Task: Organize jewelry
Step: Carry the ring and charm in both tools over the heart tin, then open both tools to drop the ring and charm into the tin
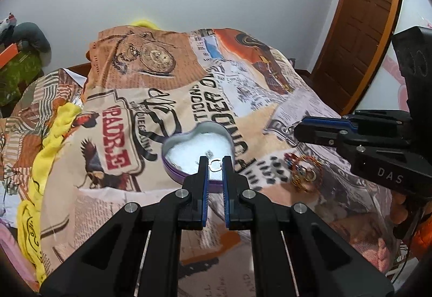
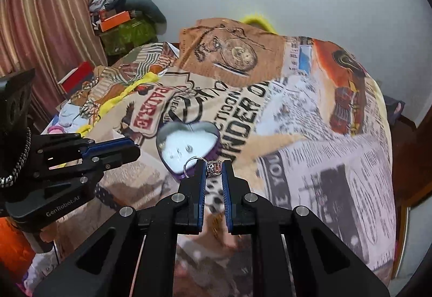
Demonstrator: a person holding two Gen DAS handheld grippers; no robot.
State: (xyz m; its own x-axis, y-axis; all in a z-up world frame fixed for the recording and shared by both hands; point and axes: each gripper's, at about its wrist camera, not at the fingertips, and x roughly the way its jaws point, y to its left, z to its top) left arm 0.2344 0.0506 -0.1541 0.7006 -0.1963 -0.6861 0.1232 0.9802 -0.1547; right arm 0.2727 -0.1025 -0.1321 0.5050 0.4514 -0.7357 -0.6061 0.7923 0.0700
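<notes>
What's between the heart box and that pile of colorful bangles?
Only printed bedspread lies between the heart box and bangles, in the left wrist view.

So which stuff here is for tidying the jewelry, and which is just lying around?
For the job:
- heart-shaped tin
- small ring in the left gripper
- jeweled ring in the right gripper
- beaded bangles on the bedspread

Just lying about:
- printed bedspread
- yellow cloth
- orange box
- wooden door

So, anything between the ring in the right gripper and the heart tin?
Nothing visible. The right gripper holds the ring just short of the open heart tin; the left gripper is off to the side.
</notes>
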